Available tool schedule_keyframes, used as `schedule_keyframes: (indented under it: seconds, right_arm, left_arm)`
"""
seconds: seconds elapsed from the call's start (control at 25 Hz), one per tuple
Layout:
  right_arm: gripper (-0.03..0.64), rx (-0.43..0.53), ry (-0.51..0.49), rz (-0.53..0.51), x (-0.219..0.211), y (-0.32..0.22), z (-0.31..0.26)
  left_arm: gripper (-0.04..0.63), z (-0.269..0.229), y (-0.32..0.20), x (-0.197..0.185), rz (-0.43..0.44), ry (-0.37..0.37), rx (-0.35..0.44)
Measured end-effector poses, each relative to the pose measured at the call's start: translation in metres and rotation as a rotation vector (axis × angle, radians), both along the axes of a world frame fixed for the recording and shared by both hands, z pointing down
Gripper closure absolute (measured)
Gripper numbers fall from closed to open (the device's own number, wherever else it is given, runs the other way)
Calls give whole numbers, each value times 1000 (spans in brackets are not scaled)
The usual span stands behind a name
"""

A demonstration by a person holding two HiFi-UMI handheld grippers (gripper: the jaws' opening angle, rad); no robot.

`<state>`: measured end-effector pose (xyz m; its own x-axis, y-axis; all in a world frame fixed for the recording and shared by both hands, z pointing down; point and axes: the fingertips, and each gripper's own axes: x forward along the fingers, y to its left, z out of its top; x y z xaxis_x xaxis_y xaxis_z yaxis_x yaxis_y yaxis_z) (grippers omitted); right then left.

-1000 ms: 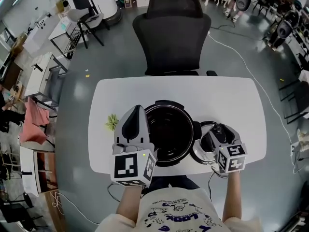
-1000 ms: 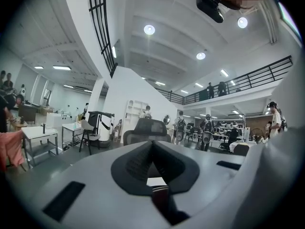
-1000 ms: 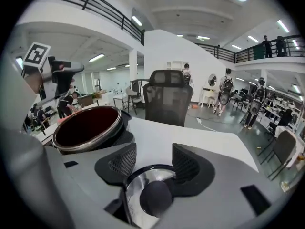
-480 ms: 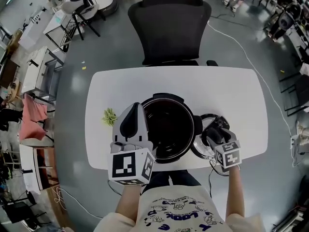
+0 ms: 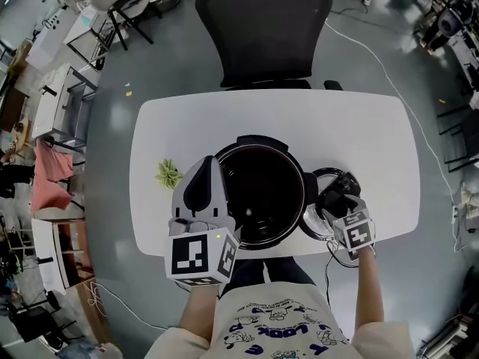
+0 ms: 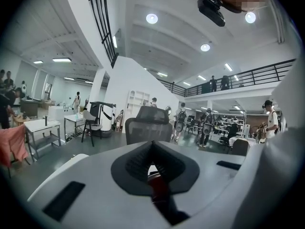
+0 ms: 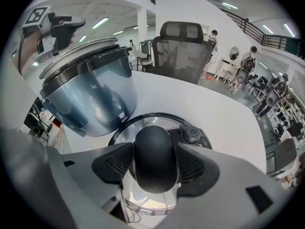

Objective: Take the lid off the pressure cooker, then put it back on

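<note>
From the head view, one white tabletop [image 5: 359, 126] holds one open pressure cooker pot [image 5: 266, 193] by the middle of its front edge. One lid [image 5: 313, 223] lies just beside the pot, near the front right corner. One small green thing [image 5: 168, 174] sits near the left edge. One black chair [image 5: 262, 28] stands behind.

The left gripper view shows only the left gripper [image 6: 153, 149], its jaws tight together.

Only the right gripper view shows the right gripper [image 7: 156, 163] with its jaws apart around the lid's black knob [image 7: 153, 159]. They have just been opening.
</note>
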<state>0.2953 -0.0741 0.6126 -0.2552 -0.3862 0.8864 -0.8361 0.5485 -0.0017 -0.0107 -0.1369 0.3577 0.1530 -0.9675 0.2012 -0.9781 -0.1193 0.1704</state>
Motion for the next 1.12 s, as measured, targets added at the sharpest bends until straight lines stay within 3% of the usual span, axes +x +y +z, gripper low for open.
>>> schedule_keyframes:
  seconds: [0.72,1.12]
  right_arm:
    - [318,-123,9,-152,-2,-3,27]
    - [322,-100,-2,-152,-2,-3,25]
  left_arm:
    - [581,25,-7,4,-16,-3,-49]
    - [581,30,-4,7,-22,-7,-68]
